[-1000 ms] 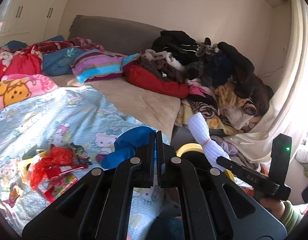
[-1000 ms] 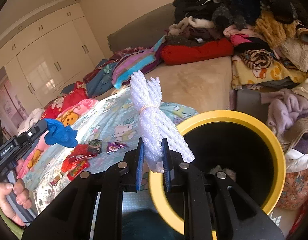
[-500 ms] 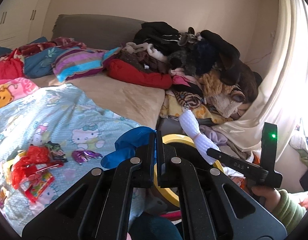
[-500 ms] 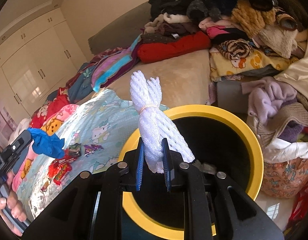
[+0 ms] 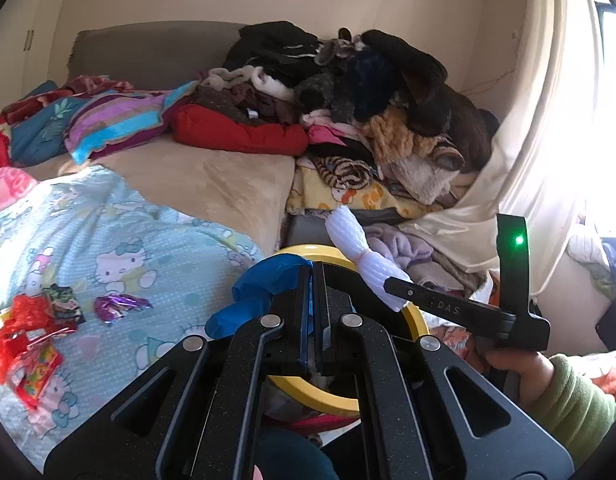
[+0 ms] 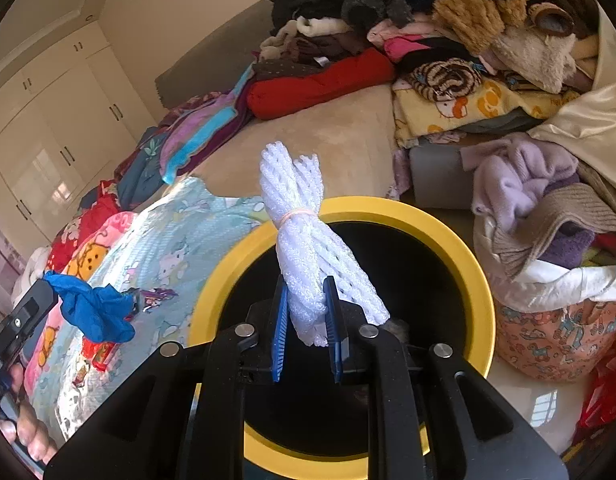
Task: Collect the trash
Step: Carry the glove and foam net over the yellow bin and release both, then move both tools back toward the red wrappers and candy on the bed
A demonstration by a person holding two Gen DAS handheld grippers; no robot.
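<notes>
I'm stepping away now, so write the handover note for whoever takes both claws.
Left claw: shut on the crumpled blue wrapper, near the bin's rim.
Right claw: shut on the white foam net bundle, held over the bin's mouth.
Yellow-rimmed bin: beside the bed, some trash already at its bottom.
Done: both pieces picked up and brought to the bin.
Left: drop both in, then fetch the red wrappers, the purple foil wrapper and the dark packet from the Hello Kitty quilt.
</notes>
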